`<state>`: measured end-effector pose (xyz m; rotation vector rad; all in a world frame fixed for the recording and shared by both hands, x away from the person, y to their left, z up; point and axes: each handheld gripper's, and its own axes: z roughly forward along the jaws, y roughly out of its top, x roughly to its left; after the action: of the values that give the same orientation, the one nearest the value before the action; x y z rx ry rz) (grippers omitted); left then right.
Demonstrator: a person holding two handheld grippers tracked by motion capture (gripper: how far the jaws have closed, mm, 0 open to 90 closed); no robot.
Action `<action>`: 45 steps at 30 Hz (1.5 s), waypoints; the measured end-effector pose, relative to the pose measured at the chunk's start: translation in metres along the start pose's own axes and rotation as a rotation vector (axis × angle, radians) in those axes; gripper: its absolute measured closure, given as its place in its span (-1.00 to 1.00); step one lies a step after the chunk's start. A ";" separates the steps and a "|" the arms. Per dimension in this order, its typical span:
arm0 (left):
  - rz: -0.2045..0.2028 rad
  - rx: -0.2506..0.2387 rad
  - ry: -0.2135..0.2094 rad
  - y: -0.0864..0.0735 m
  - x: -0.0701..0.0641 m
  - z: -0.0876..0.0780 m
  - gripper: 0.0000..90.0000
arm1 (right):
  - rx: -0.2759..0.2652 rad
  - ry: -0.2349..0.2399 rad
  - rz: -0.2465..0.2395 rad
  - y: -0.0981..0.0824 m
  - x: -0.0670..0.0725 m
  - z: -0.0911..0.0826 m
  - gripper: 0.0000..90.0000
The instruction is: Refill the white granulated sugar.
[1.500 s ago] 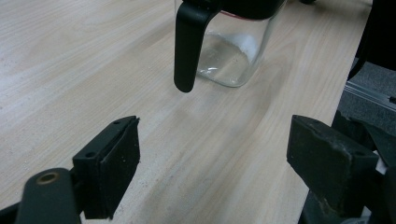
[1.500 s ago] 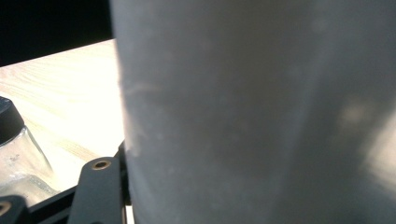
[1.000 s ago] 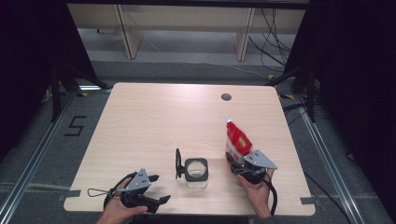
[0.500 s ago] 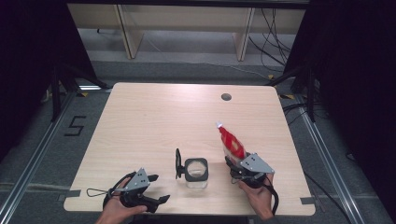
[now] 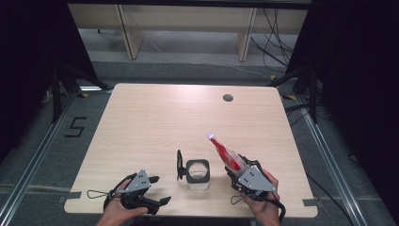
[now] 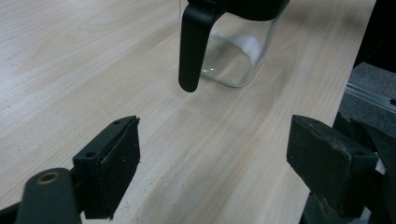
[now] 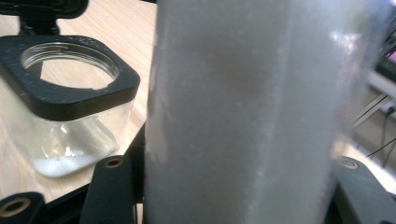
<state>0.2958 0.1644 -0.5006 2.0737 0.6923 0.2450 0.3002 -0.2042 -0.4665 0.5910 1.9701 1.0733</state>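
Observation:
A red and white bottle with a white tip leans up and to the left, its tip above the table just beyond the jar. My right gripper is shut on its lower body; in the right gripper view the pale bottle stands between the fingers. A clear glass jar with a square black collar stands near the front edge, its black lid hinged open on the left. A little white powder lies in the jar. My left gripper rests open at the front left, facing the jar.
The light wooden table has a round cable hole at the back right. Dark curtains flank the table, and shelving legs and cables stand beyond its far edge. The table's front edge runs close under both hands.
The bottle has tipped from nearly upright to a lean to the left, its tip swinging toward the jar. The right hand shifted slightly with it. The left gripper kept still.

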 end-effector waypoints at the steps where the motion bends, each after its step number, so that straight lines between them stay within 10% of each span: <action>1: -0.005 -0.001 0.001 0.000 0.000 0.000 -0.63 | -0.001 0.002 -0.011 0.001 0.001 -0.004 -0.03; 14: -0.018 -0.018 0.000 -0.001 -0.001 0.003 -0.63 | 0.108 -0.099 -0.437 0.005 0.019 -0.034 -0.03; 27: 0.009 -0.011 -0.004 -0.001 0.000 0.002 -0.63 | 0.156 -0.175 -0.746 0.011 0.035 -0.040 -0.02; 32: -0.013 -0.014 0.002 -0.002 -0.001 0.003 -0.63 | 0.172 -0.174 -0.754 0.008 0.039 -0.041 -0.02; 35: -0.017 -0.012 0.005 -0.002 -0.002 0.003 -0.63 | 0.179 -0.180 -0.936 0.015 0.038 -0.040 -0.02; 38: 0.002 0.009 0.003 -0.001 0.000 0.002 -0.63 | 0.205 -0.184 -0.831 0.010 0.044 -0.041 -0.02; 45: -0.008 0.012 0.000 -0.002 -0.002 0.004 -0.63 | 0.263 -0.183 -1.005 0.014 0.047 -0.036 -0.01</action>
<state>0.2953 0.1613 -0.5038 2.0817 0.7032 0.2363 0.2439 -0.1807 -0.4630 -0.1968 1.8719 0.1333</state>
